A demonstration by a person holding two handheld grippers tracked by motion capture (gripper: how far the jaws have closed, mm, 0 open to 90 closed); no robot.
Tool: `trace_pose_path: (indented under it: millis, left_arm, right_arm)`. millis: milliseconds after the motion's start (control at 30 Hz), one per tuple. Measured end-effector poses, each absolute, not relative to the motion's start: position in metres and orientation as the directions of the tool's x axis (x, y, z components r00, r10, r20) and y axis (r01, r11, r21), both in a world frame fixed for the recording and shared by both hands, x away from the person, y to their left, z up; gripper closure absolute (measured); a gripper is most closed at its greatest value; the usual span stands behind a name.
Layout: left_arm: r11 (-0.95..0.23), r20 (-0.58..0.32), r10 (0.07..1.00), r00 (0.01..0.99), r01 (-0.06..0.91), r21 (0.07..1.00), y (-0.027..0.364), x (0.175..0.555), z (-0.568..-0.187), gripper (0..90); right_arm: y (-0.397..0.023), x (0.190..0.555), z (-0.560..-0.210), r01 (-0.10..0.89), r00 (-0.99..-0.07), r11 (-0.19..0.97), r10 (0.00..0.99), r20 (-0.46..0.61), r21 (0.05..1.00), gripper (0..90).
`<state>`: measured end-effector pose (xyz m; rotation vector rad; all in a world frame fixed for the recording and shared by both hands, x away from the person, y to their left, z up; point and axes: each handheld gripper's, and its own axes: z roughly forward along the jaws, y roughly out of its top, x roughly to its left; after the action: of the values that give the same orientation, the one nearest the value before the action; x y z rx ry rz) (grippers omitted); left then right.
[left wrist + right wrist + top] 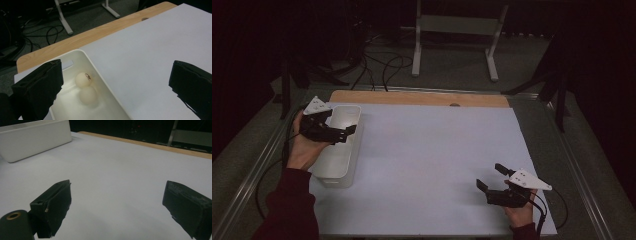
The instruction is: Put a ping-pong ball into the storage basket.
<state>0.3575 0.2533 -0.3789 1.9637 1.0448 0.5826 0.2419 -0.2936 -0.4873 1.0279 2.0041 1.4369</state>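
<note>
A white rectangular bin (354,150) stands at the left edge of the white mat. In the left gripper view, two white balls lie side by side on the bin's floor (100,72). One ball (83,79) bears a small dark print and the other (87,95) is plain. My left gripper (343,122) hovers above the bin, open wide, with nothing between its jaws (117,70). My right gripper (490,176) rests low over the mat's near right corner. It is open too, and bare mat shows between its jaws (117,195). The bin (35,138) lies far off.
A white mat (437,160) covers the wooden table, whose far edge (412,97) shows as a bare strip. Beyond the table, a white stand (452,30) and dark cables (377,70) are on the floor. Metal rails run along both sides of the table.
</note>
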Motion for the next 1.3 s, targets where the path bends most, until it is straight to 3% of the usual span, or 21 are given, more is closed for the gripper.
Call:
trace_pose_path:
  millis: [1300]
  left_arm:
    - [-0.247,-0.046,0.823,0.566,0.43,0.869,0.246,0.272,-0.45,0.2]
  right_arm:
    - [-0.288,0.247,-0.482,0.286,-0.628,0.161,0.776,0.058,0.945,8.1]
